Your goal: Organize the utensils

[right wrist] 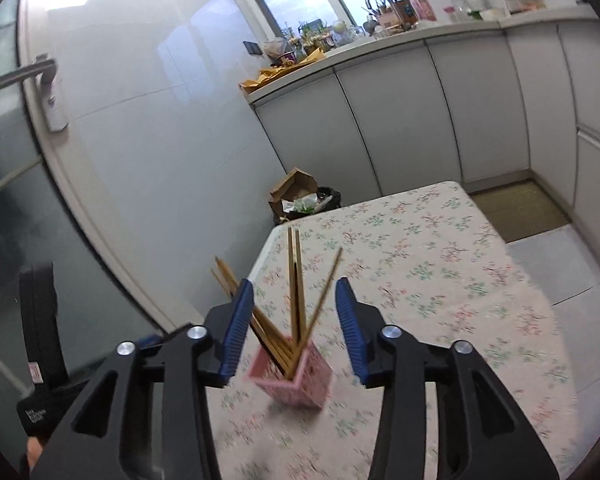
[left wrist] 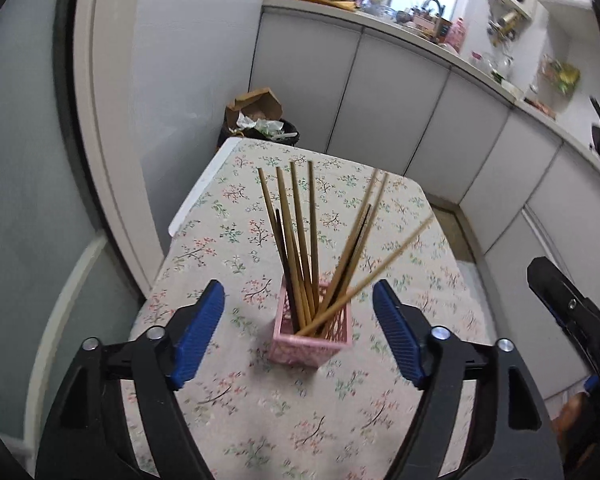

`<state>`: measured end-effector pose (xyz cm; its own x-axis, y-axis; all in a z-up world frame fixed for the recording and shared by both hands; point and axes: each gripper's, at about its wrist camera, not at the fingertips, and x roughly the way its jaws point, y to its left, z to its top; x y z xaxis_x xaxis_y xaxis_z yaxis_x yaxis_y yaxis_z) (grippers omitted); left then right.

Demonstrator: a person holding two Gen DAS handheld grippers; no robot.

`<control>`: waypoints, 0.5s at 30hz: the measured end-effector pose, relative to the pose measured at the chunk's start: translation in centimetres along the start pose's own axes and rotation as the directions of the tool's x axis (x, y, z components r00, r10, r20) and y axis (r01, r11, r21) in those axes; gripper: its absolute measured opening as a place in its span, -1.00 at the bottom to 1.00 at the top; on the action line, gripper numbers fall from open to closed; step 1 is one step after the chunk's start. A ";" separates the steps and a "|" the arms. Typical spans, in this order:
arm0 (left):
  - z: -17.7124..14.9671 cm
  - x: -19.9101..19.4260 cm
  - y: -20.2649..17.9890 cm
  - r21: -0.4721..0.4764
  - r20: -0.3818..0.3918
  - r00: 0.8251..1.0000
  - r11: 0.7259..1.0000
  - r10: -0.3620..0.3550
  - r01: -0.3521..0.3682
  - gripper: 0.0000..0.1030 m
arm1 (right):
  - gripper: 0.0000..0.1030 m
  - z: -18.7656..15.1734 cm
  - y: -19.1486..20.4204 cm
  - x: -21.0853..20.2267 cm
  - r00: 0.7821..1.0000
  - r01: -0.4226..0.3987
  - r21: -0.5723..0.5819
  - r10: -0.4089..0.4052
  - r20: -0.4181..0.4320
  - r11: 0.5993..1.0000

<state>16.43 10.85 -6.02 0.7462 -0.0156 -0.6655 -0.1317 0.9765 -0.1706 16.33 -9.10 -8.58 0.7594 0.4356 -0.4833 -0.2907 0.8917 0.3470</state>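
Observation:
A pink lattice holder (left wrist: 309,343) stands on the floral-cloth table (left wrist: 260,420). Several wooden chopsticks (left wrist: 300,232) and dark ones stand in it, fanned out; one light chopstick (left wrist: 380,270) leans far to the right. My left gripper (left wrist: 299,298) is open and empty, above and in front of the holder. My right gripper (right wrist: 294,298) is open and empty, its blue pads (right wrist: 238,328) either side of the chopsticks (right wrist: 294,280) above the holder (right wrist: 296,380). The right gripper also shows at the right edge of the left wrist view (left wrist: 572,312).
A bin with cardboard and rubbish (left wrist: 260,120) stands beyond the table's far end. White cabinets (left wrist: 420,120) with a cluttered counter run along the right. A glass door with a handle (right wrist: 32,76) is on the left.

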 end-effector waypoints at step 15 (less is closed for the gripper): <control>-6.5 -11.7 -4.4 0.113 0.089 0.994 0.991 0.061 -0.071 0.86 | 0.41 -4.6 1.2 -13.4 0.999 0.035 -0.140 -0.039 -0.019 0.989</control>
<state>4.07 5.38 -2.20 0.7920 0.0628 -0.6073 -0.1097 0.9932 -0.0403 3.08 -13.28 -5.38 0.7588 0.4032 -0.5115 -0.3423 0.9150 0.2136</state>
